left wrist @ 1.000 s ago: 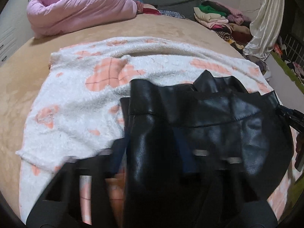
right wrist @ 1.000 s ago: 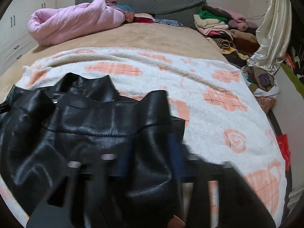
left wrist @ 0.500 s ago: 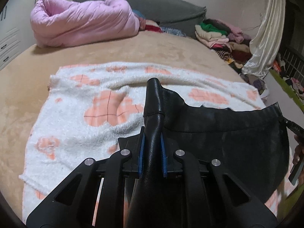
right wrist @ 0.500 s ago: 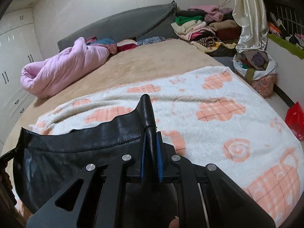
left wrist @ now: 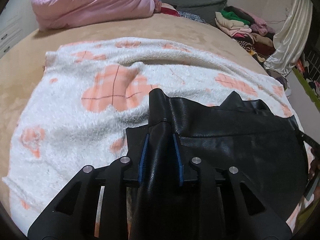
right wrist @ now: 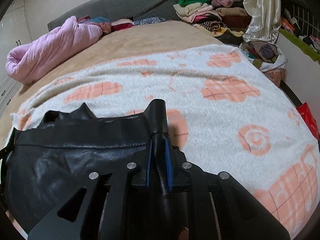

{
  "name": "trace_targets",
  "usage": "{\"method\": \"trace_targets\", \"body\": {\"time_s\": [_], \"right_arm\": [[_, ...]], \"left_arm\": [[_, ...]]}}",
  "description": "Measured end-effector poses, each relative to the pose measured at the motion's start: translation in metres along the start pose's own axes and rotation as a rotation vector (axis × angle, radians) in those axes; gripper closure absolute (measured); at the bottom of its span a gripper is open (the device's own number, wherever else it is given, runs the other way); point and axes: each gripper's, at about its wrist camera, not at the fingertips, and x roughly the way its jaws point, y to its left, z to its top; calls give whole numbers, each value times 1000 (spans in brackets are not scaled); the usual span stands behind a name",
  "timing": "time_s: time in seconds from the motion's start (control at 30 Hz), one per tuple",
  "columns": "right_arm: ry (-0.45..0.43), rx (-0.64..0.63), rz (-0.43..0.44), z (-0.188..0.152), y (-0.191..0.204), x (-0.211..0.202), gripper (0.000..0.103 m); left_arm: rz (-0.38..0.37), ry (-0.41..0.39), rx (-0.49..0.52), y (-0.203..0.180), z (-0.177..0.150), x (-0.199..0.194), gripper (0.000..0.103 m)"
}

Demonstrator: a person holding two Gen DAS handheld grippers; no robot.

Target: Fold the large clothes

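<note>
Your left gripper [left wrist: 160,156] is holding one corner of a black leather garment [left wrist: 230,140], with a thick fold of the leather standing up between its blue-padded fingers [left wrist: 144,156]; those fingers are opening at this moment, though both pads are still touching the fold. Your right gripper [right wrist: 159,164] is holding the opposite corner of the same garment [right wrist: 70,160], its fingers [right wrist: 167,164] set close together and pinching a narrower ridge of leather, and they too are easing apart slightly. The garment is stretching between your two grippers with its stitched hem running across both views, and it is lying over a white fleece blanket [left wrist: 80,130] patterned with peach checked shapes. That blanket [right wrist: 220,120] is spreading across a tan bed [left wrist: 180,28]. A rolled pink quilt [left wrist: 94,2] is resting at the far end of the bed, in front of a grey headboard cushion [right wrist: 136,2]. A pile of folded clothes [right wrist: 200,12] is sitting at the far right corner, beside a hanging cream satin cloth [right wrist: 262,10].
</note>
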Motion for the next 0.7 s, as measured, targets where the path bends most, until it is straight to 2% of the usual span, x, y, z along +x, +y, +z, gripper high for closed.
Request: {"method": "trace_targets", "body": {"time_s": [0.13, 0.43, 0.5, 0.53, 0.57, 0.6, 0.67, 0.7], "right_arm": [[16, 21, 10, -5, -4, 6, 89], [30, 37, 13, -9, -7, 6, 83], [35, 43, 10, -10, -9, 4, 74], [48, 61, -6, -11, -12, 5, 62], [57, 87, 2, -12, -17, 5, 56], [61, 122, 26, -13, -24, 4, 56], [66, 157, 43, -15, -32, 0, 43], [66, 162, 48, -16, -34, -4, 41]], "left_arm": [[-16, 8, -17, 4, -1, 1, 83], [6, 6, -7, 4, -3, 0, 76], [19, 4, -1, 4, -3, -1, 72], [26, 2, -5, 5, -3, -3, 66], [30, 2, -11, 5, -3, -4, 60], [28, 2, -23, 9, -2, -6, 58], [29, -3, -50, 16, -1, -12, 43], [34, -6, -58, 18, -1, -14, 40]]}}
